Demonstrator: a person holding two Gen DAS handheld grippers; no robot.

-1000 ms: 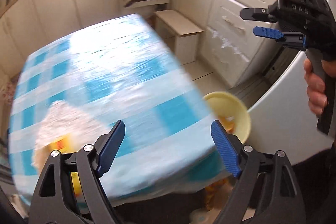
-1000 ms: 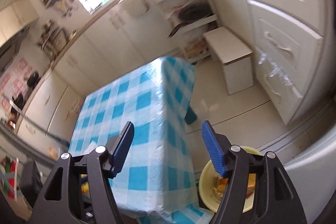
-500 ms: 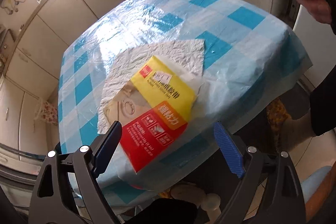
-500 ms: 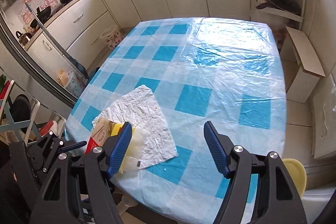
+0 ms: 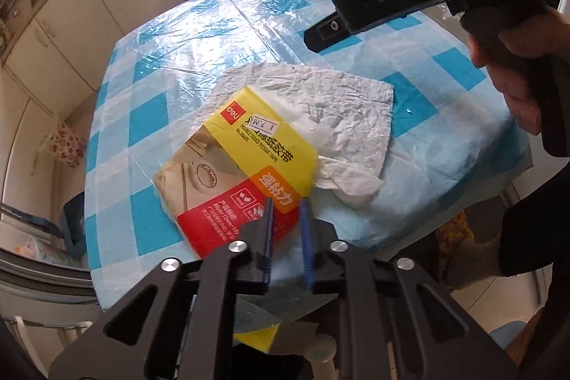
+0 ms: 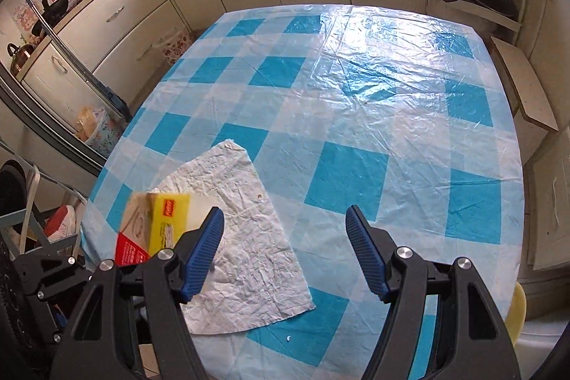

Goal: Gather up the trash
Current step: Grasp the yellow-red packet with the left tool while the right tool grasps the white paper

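Left wrist view showed the left gripper (image 5: 286, 230) pinching the yellow package (image 5: 245, 166) off the crumpled paper (image 5: 338, 116) for disposal, while the right gripper (image 6: 285, 248) hovered open above that paper.

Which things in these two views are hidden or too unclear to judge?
- Packet near edge: left view, left gripper covers it.
- Packet print: right view, blurred.
- Tissue near corner: right view, behind right gripper.
- Yellow bowl: right view, cut by frame edge; contents unseen.
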